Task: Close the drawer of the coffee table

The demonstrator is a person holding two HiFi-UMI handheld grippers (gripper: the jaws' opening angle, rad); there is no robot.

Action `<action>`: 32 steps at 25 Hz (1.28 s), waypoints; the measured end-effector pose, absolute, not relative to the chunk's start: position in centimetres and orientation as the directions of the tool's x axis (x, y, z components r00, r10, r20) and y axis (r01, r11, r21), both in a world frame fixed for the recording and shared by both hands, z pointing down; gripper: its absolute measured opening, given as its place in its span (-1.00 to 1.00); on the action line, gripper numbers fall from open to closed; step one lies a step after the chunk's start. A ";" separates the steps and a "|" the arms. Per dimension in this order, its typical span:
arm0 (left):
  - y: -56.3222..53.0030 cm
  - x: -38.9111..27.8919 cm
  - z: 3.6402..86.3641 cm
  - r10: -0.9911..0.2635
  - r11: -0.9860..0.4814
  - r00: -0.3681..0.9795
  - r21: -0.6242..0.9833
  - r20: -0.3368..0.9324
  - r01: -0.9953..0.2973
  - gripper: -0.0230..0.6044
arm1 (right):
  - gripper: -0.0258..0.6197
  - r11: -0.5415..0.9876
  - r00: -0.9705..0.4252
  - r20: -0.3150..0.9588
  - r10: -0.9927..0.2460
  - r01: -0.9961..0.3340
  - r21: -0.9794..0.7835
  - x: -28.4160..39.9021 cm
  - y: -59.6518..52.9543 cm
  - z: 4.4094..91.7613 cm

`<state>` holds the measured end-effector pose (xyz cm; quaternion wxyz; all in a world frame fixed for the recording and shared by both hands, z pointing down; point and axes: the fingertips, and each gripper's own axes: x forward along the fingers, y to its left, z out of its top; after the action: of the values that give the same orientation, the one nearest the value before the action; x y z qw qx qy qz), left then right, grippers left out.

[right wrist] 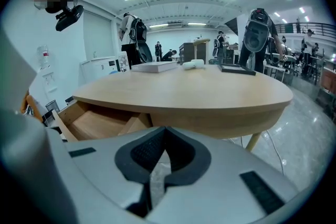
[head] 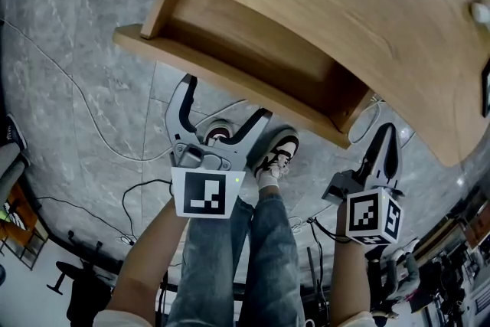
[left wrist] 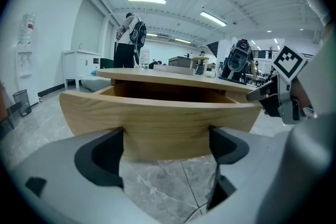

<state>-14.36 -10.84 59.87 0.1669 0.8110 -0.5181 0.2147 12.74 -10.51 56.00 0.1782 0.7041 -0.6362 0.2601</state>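
The round wooden coffee table [head: 329, 4] has its drawer [head: 253, 50] pulled out over the grey stone floor. The drawer is bare inside. My left gripper [head: 226, 99] is open just in front of the drawer's curved front panel [left wrist: 163, 123]. That panel spans the gap between the jaws in the left gripper view. I cannot tell whether the tips touch it. My right gripper [head: 387, 138] is shut with nothing in it, to the right of the drawer below the table's rim. In the right gripper view the shut right gripper [right wrist: 163, 152] faces the tabletop [right wrist: 184, 89] and the open drawer [right wrist: 100, 123].
Cables [head: 99, 126] trail over the floor below the drawer. The person's shoes [head: 277, 153] stand between the grippers. A flat book [right wrist: 155, 66] and small items lie on the table. People and equipment stand far behind it.
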 end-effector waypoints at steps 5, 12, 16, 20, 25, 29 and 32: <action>-11.5 -14.1 59.8 -0.771 -0.412 0.374 0.045 0.515 -0.910 0.71 | -0.92 -0.142 0.064 0.594 -0.802 -0.986 -0.084 13.1 -10.1 56.0; -13.6 -13.7 59.8 -0.776 -0.405 0.371 0.048 0.510 -0.913 0.71 | -0.92 -0.169 0.081 0.593 -0.801 -0.981 -0.094 13.5 -10.9 56.1; -14.3 -13.5 59.8 -0.782 -0.391 0.367 0.061 0.504 -0.918 0.71 | -0.92 -0.185 0.090 0.595 -0.799 -0.978 -0.100 13.7 -10.8 56.1; -15.0 -13.4 59.9 -0.787 -0.377 0.362 0.075 0.499 -0.923 0.71 | -0.92 -0.197 0.097 0.597 -0.797 -0.975 -0.105 13.9 -10.3 56.4; -16.5 -13.0 59.6 -0.801 -0.364 0.358 0.083 0.480 -0.928 0.71 | -0.92 -0.214 0.106 0.596 -0.796 -0.970 -0.113 14.2 -10.1 56.3; -17.9 -12.7 59.6 -0.802 -0.358 0.355 0.089 0.480 -0.929 0.71 | -0.92 -0.224 0.113 0.595 -0.796 -0.968 -0.117 14.4 -10.6 56.1; -18.2 -12.5 59.6 -0.806 -0.358 0.357 0.092 0.471 -0.929 0.71 | -0.92 -0.234 0.121 0.590 -0.798 -0.965 -0.119 14.5 -10.3 56.0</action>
<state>-12.54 -18.15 59.58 0.1748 0.8049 -0.5391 0.1758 14.52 -10.29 55.98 0.1485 0.7337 -0.6007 0.2807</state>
